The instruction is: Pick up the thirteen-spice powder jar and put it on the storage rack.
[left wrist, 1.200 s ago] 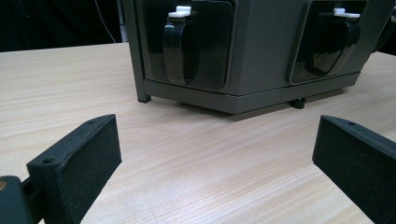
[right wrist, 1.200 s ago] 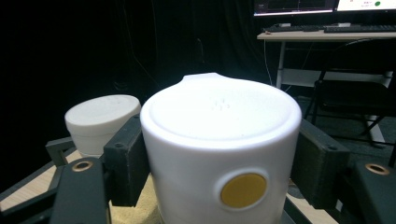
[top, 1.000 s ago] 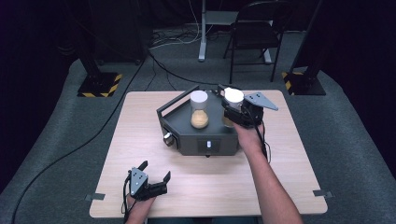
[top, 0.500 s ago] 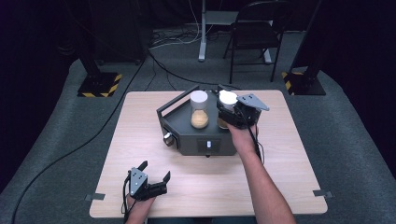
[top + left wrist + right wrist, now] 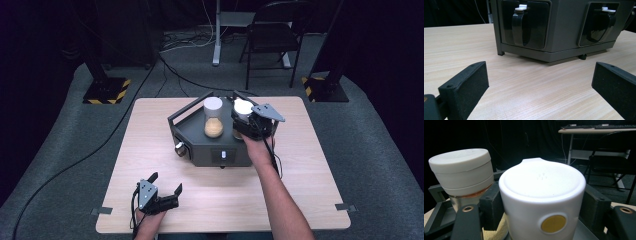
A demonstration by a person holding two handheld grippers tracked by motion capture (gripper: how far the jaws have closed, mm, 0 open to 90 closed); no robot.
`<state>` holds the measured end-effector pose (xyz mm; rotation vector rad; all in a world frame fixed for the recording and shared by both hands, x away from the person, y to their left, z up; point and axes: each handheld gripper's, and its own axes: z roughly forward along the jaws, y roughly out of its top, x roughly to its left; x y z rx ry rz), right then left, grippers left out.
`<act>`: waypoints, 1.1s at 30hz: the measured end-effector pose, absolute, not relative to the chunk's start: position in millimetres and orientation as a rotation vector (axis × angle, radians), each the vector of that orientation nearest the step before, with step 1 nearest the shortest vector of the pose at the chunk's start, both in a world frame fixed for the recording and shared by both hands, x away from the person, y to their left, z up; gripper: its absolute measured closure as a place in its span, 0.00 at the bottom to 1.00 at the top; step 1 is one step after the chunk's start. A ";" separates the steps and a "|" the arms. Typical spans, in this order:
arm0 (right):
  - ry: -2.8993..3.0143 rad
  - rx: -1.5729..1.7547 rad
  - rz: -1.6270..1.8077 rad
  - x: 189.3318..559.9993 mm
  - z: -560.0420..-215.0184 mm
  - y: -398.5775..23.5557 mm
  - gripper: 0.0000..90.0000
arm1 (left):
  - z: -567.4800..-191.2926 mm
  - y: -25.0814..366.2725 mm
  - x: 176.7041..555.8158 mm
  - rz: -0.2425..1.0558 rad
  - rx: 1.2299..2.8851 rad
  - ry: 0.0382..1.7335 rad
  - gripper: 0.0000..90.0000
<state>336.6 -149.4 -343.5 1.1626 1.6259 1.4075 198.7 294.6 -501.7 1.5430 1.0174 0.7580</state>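
Observation:
A dark grey box-shaped device point(image 5: 210, 145) stands mid-table with a railed tray on top. On that tray stands a clear jar point(image 5: 213, 120) with a white lid, part full of tan grains. Beside it on the right, my right gripper point(image 5: 248, 122) is shut on a white lidded container point(image 5: 243, 107). In the right gripper view the container point(image 5: 541, 195) bears a yellow dot and sits between the pads point(image 5: 491, 205), with the jar point(image 5: 461, 170) just to its left. The container's base is hidden. My left gripper point(image 5: 165, 192) stands open near the table's front left, its jaws point(image 5: 540, 80) holding nothing.
The device front point(image 5: 564, 30) shows two black levers with white tops and a knob point(image 5: 180, 148) on its left corner. A folding chair point(image 5: 272, 35) and cables lie on the floor behind the wooden table point(image 5: 310, 170).
The right gripper with the white container has shifted slightly left, closer to the jar. The left gripper has not moved.

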 end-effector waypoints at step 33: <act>1.593 1.168 1.508 312.9 -350.5 -181.7 0.02 | -501.5 293.0 198.1 0.764 1.546 1.018 0.00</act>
